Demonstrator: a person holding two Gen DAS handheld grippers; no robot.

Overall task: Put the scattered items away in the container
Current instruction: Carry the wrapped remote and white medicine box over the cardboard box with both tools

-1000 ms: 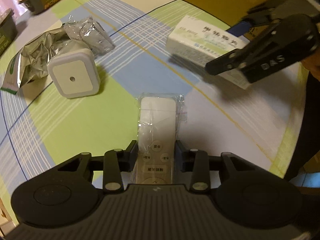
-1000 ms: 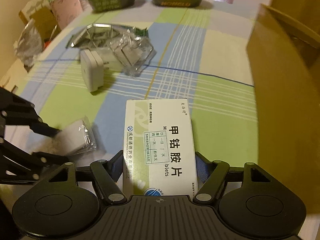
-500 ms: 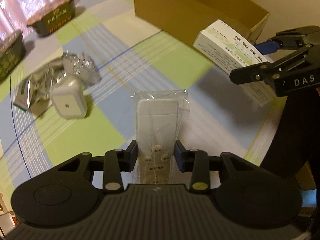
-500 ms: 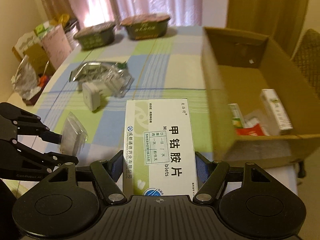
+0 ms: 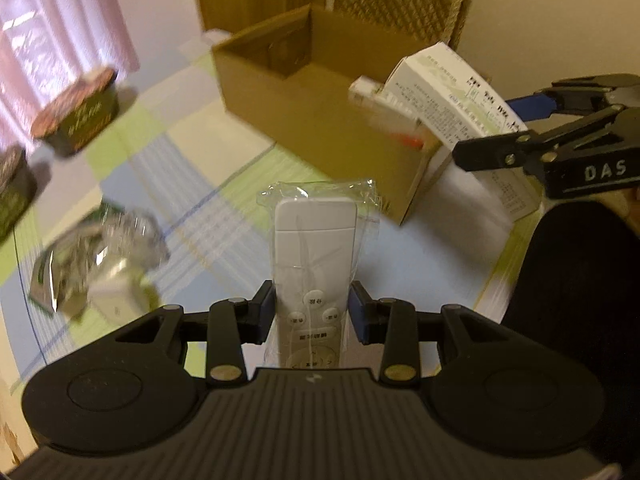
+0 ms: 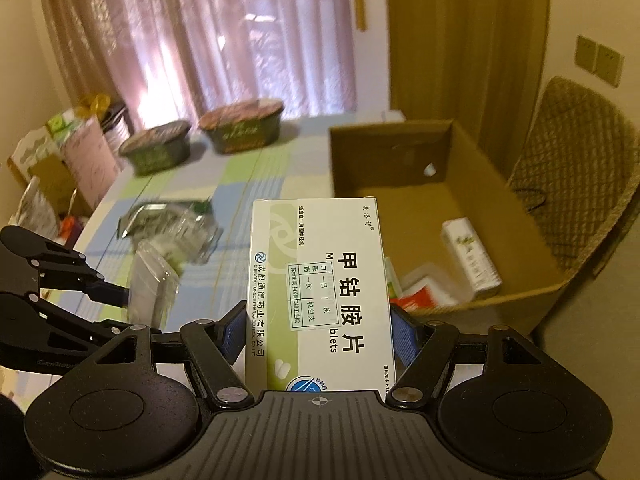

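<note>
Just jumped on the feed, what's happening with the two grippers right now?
Both are loaded and held above the table. The left gripper has its jaws shut on a white remote in a clear plastic sleeve. The right gripper is clamped on a white-and-green medicine box, close to the open cardboard box, which already holds a few small packages. A crumpled foil wrapper and a small white plug-in device lie on the tablecloth.

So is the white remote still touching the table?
Apart. In the left wrist view the left gripper holds the bagged remote by its sides, lifted, with the checked tablecloth far below it.
</note>
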